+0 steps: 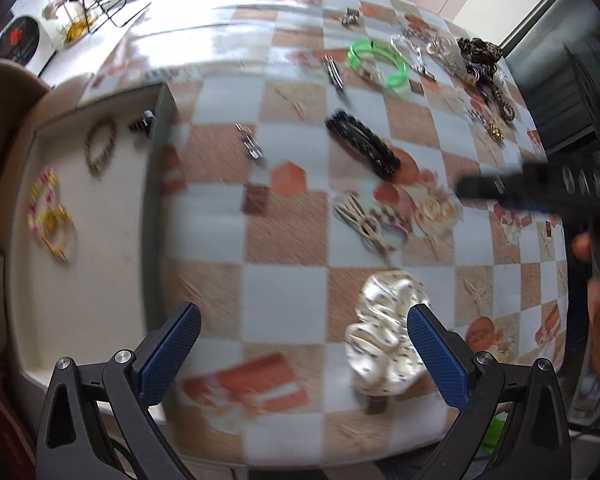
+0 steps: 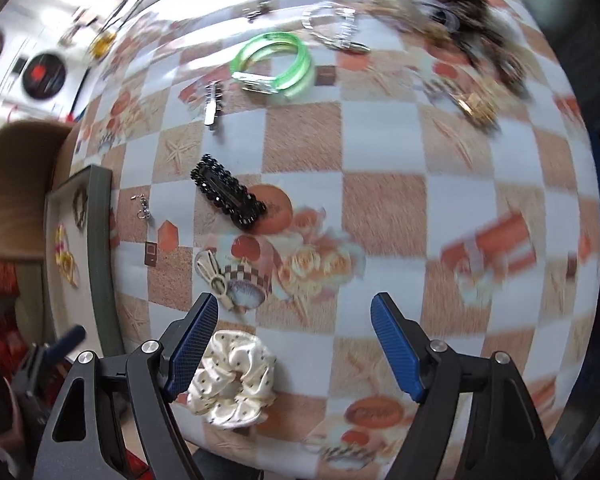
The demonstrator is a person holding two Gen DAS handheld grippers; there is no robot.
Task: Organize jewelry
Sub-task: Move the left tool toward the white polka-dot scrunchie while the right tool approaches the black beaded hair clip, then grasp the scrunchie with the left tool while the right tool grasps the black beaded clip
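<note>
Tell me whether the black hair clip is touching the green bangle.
Apart. The right wrist view shows the black hair clip and the green bangle separated by bare checkered tablecloth.

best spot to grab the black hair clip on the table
Take the black hair clip across its narrow width at mid-length, coming straight down from above. It lies flat and diagonal on the tablecloth, so turn the jaws square to its long axis.

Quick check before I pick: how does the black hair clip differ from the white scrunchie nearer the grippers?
The black hair clip is a long, narrow, rigid bar edged with dark beads; the white scrunchie is a soft, puffy ring of pale dotted fabric. The clip lies farther up the table; the scrunchie sits near the front edge. Both lie loose on the checked tablecloth, outside the tray.
</note>
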